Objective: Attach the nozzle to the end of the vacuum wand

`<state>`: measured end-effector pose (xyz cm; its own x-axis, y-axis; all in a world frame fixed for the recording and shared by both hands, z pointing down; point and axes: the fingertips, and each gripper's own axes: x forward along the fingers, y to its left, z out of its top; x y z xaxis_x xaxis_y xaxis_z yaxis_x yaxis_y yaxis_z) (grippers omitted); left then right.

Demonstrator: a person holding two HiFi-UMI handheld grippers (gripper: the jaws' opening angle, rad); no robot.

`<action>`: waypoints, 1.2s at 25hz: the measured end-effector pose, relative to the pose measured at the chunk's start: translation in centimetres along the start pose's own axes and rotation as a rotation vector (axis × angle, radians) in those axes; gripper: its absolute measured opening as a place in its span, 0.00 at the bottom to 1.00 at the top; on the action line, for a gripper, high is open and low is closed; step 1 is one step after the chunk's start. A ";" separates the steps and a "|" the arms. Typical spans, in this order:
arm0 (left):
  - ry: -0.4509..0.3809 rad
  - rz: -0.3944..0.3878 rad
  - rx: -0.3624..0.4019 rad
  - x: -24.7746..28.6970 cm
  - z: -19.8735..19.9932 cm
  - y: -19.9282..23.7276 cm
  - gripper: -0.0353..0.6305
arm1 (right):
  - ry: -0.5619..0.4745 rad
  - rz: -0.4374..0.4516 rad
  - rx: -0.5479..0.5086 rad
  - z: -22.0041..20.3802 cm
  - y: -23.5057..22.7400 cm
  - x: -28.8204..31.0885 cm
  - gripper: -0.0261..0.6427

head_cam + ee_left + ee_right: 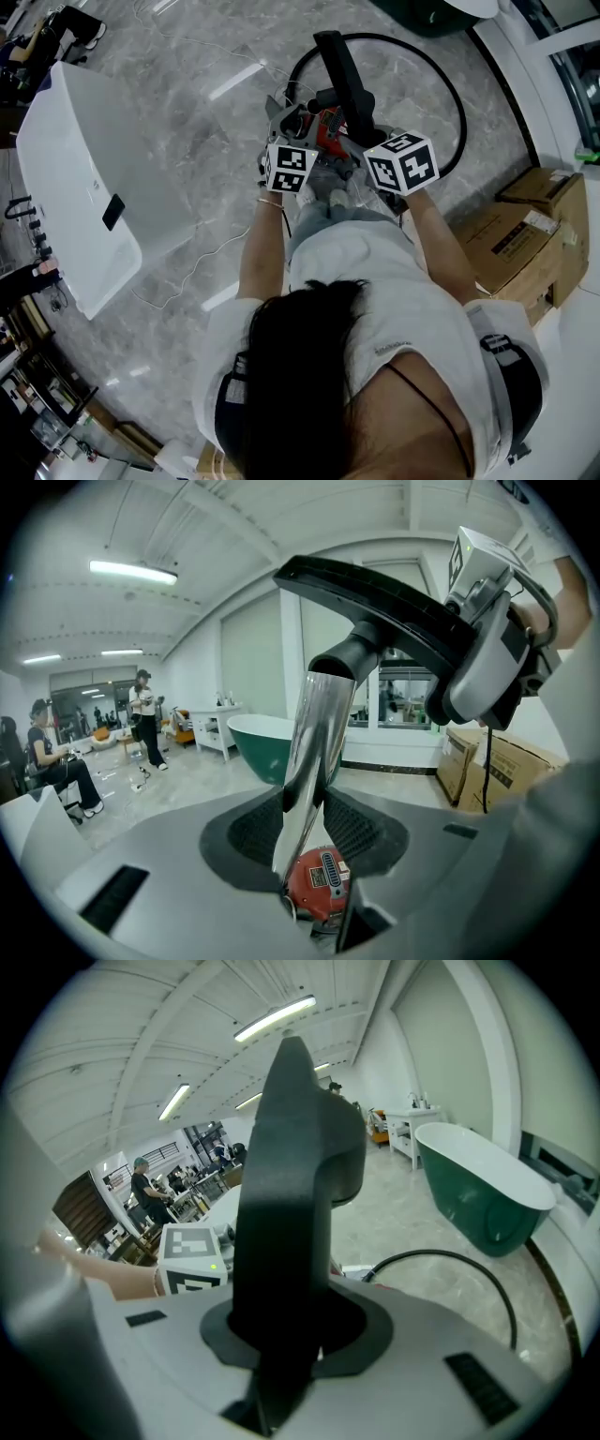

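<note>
— Marble floor (187, 122) below, cardboard boxes (511, 239) to my right. What am I holding?
— My left gripper (305, 825) is clamped on the chrome wand (314, 733); my right gripper (281, 1330) clenches the black nozzle (291, 1176), sitting at the wand's upper end.

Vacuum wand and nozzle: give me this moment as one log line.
left gripper: shut on vacuum wand | right gripper: shut on nozzle | nozzle neck meets vacuum wand end | fully seated: cannot tell
</note>
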<state>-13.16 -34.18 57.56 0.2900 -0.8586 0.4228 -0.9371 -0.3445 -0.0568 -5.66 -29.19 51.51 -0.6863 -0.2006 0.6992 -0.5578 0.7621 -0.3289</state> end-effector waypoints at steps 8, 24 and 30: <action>-0.006 -0.008 -0.013 0.0 -0.2 0.1 0.26 | 0.068 0.098 -0.035 -0.1 0.3 -0.1 0.17; -0.006 -0.028 -0.005 0.3 0.1 0.3 0.26 | 0.156 -0.014 -0.288 1.3 0.1 0.0 0.17; -0.001 -0.048 0.004 1.2 0.7 -0.2 0.26 | 0.163 -0.060 -0.322 1.8 -0.4 -0.5 0.17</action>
<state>-12.50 -35.36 57.45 0.3351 -0.8412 0.4245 -0.9211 -0.3872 -0.0401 -5.91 -30.49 50.20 -0.5590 -0.1696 0.8116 -0.4012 0.9120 -0.0857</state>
